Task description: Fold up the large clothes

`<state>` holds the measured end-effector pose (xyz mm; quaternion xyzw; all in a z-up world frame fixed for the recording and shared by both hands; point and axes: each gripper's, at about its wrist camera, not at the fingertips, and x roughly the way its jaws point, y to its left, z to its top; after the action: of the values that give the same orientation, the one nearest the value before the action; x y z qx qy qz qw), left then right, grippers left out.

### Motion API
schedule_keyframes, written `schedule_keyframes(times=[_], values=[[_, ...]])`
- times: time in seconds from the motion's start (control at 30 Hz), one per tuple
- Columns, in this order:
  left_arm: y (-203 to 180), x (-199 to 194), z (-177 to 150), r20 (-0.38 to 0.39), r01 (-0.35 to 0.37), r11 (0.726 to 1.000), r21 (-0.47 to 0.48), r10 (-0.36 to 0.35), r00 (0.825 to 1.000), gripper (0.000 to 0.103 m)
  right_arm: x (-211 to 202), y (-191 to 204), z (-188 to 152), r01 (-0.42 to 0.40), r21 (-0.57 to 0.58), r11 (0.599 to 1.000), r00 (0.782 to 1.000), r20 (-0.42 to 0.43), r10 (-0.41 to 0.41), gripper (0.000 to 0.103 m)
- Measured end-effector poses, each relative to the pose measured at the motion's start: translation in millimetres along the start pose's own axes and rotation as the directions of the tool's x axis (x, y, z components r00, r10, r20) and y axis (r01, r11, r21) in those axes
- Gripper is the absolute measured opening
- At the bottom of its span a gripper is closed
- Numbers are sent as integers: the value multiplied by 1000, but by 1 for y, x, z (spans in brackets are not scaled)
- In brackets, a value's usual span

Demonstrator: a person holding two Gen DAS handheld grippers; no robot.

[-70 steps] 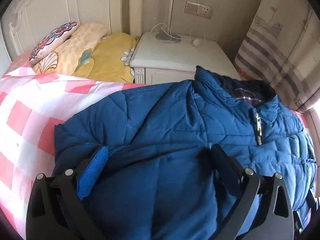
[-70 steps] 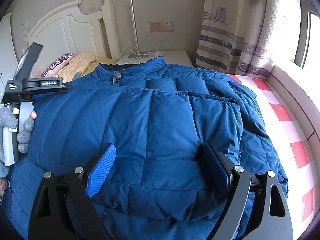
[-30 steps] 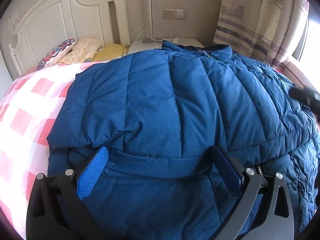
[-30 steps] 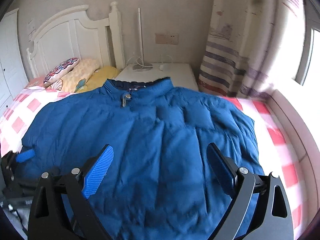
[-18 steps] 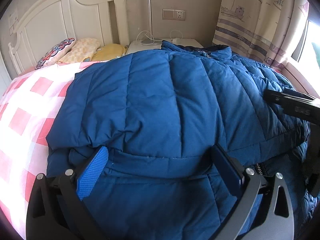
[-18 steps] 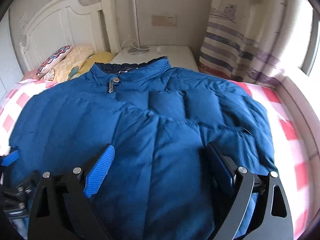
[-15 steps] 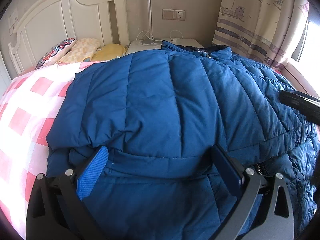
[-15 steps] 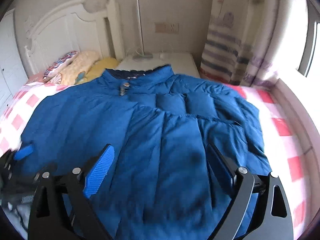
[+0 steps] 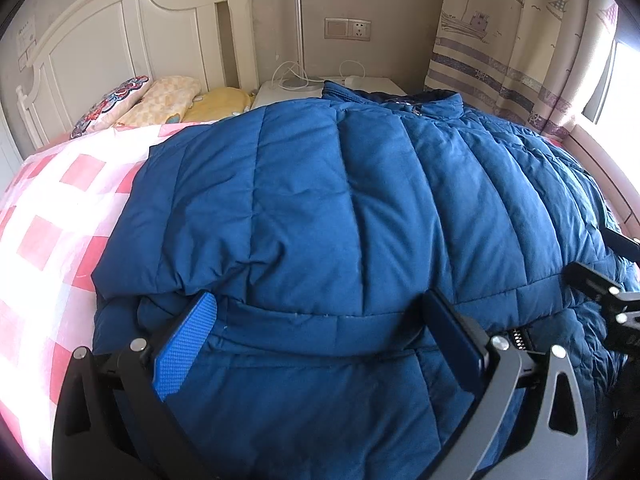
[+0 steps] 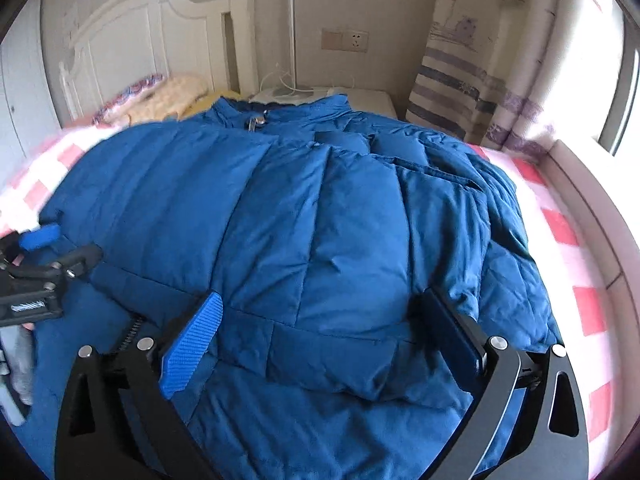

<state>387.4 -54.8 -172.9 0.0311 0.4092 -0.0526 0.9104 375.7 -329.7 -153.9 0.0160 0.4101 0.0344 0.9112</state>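
**Blue jacket spread on the bed, both tongs wide open**

Left wrist view: my left tongs point(image 9: 320, 332) are spread wide, gripping nothing, fingers resting on the blue puffer jacket point(image 9: 340, 208). It covers the checked bed point(image 9: 52, 216), collar toward 12 o'clock, by the nightstand point(image 9: 296, 90). My right tongs point(image 9: 604, 300) show at 3 o'clock.

Right wrist view: my right tongs point(image 10: 320, 332) gape wide, empty, over the jacket's point(image 10: 320, 220) folded-in sleeve. The left tongs point(image 10: 48, 252) sit at 9 o'clock, at the jacket's edge.
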Motion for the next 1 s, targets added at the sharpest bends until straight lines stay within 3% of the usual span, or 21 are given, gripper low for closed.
schedule_keyframes(times=[0.1,0.17,0.23,0.3,0.37,0.47,0.57,0.63,0.7,0.73,0.8,0.87,0.93,1.0], values=[[2,-15,-6,-51,5,1000,14,-4,999,101,-38,7,-13,-69,7,998,997,19,69,96],[4,-44,-22,-36,80,996,-28,-81,996,101,-51,19,-26,-82,-52,995,997,7,82,96],[-3,-62,-37,-27,94,996,-3,-94,995,101,-46,30,-41,-87,-106,991,996,-42,82,96],[-15,-67,-56,-44,70,997,38,-69,997,101,-26,36,-56,-73,-133,988,990,-127,56,96],[-25,-51,-70,-112,53,995,82,-43,993,101,-26,36,-59,-66,-123,990,991,-123,51,96],[-23,-53,-70,-113,34,996,82,-25,993,101,-40,27,-61,-68,-99,993,991,-124,56,96],[-6,-68,-72,-88,1,999,48,3,996,101,-58,6,-73,-8,-75,997,996,-93,1,96],[12,-77,-81,-75,-30,999,32,32,997,101,-52,-14,-83,34,-42,999,991,-126,-39,96],[27,-74,-92,-102,-77,997,18,78,992,101,-48,-27,-91,-21,5,1000,991,-133,22,97],[37,-70,-96,-125,-55,998,-17,53,991,101,-50,-30,-91,-34,19,999,991,-126,36,97],[50,-74,-96,-115,-11,997,-79,1,993,101,-53,-27,-91,-16,6,1000,991,-132,17,96],[51,-77,-96,-118,-66,995,-71,57,991,101,-64,-24,-93,12,9,1000,992,-126,-11,96],[47,-91,-99,-84,-89,994,-64,84,993,101,-86,-16,-98,-67,11,998,994,-86,68,96],[37,-110,-103,-52,-43,998,-46,40,998,101,-100,-1,-109,-106,-48,993,991,-83,101,96]])
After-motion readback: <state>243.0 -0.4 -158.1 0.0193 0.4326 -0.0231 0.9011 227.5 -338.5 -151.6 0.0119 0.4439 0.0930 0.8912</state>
